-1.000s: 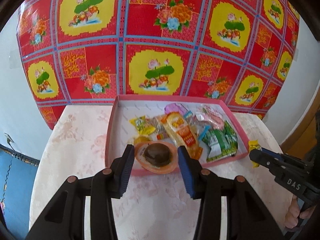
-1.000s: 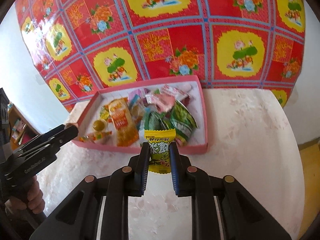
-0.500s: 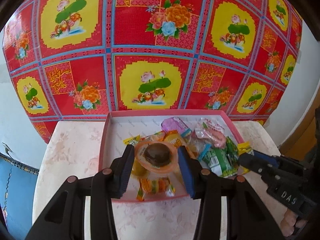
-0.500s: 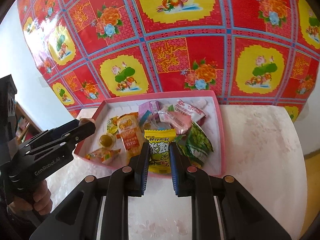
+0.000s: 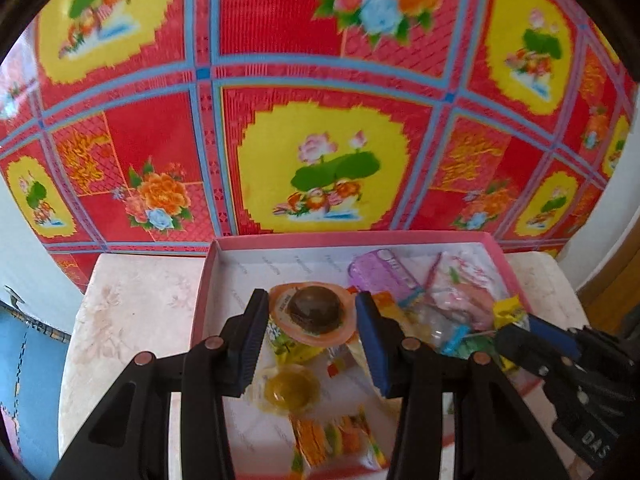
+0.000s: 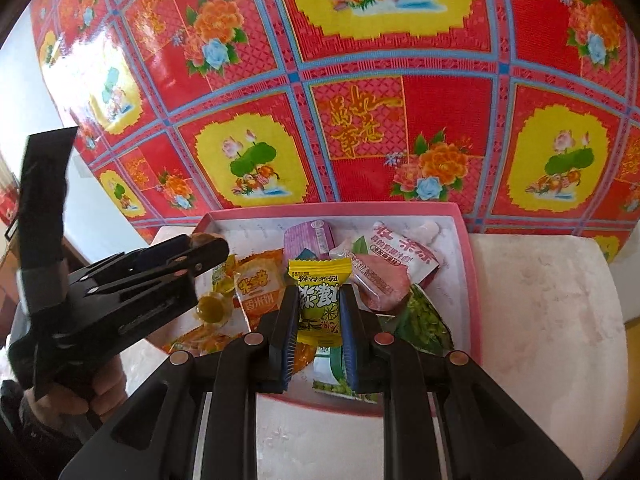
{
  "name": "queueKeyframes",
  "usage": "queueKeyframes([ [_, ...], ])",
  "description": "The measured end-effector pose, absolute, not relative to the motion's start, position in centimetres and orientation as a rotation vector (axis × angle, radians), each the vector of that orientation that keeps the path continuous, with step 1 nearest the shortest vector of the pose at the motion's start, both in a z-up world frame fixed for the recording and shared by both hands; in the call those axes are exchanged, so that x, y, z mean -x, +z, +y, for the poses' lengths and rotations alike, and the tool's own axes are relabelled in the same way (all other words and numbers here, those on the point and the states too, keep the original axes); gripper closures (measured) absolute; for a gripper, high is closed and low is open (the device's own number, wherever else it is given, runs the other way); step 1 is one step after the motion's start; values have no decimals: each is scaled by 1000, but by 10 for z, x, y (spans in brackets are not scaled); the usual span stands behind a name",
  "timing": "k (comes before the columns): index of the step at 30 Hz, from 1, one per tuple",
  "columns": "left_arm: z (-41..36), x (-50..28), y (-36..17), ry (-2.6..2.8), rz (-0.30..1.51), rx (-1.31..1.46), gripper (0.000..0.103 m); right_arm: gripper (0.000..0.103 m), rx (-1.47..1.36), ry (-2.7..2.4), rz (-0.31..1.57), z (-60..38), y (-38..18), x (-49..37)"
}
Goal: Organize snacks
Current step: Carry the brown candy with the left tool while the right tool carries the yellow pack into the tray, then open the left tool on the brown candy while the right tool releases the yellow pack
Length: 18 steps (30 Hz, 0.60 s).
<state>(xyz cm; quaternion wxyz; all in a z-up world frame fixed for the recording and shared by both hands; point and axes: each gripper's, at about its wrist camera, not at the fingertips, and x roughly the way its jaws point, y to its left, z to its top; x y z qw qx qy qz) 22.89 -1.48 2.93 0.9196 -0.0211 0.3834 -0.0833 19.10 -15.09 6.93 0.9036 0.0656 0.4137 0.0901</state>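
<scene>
Over pink tray (image 5: pixel 208 280): left hand-held gripper (image 5: pixel 312 316) clamping jelly cup (image 5: pixel 314 312), right hand-held gripper (image 6: pixel 320 312) pinching yellow packet (image 6: pixel 318 300).

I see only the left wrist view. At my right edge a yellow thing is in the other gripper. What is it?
Observer: A yellow packet with a lime picture, pinched between the right gripper's fingers.
Operator: Is it over the box?
Observer: Yes, above the pink box; a green packet lies just right of it.
Operator: What holds the left gripper with the cup?
Observer: A hand grips its handle, low at the left.
</scene>
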Motion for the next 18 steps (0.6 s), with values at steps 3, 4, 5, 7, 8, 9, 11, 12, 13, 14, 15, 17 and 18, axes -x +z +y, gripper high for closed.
queueKeyframes([
  [3,-15,-241,21,-166,804,38,56,82,-136,185,863,-152,63,-196],
  [4,-15,-244,19,-166,808,39,56,82,-136,184,865,-153,61,-198],
  [5,-15,-246,18,-166,810,40,56,82,-135,183,867,-153,59,-200],
  [7,-16,-251,15,-168,813,40,56,82,-133,181,869,-154,56,-203],
  [8,-17,-253,14,-169,813,40,56,82,-133,181,870,-154,55,-205],
  [9,-17,-254,13,-169,813,39,56,82,-134,181,870,-155,54,-206],
  [11,-18,-258,10,-173,817,39,55,82,-132,181,869,-155,53,-207],
  [12,-18,-259,9,-174,819,38,55,82,-131,181,869,-155,52,-208],
  [13,-18,-260,8,-173,822,37,55,82,-132,182,870,-155,51,-209],
  [14,-18,-261,8,-170,825,38,55,82,-133,182,870,-155,50,-210],
  [15,-18,-262,7,-169,827,41,55,82,-134,182,870,-155,50,-210],
  [17,-16,-263,5,-165,838,54,54,82,-136,186,869,-155,50,-210],
  [18,-15,-263,5,-164,842,61,54,82,-139,188,868,-155,51,-210],
])
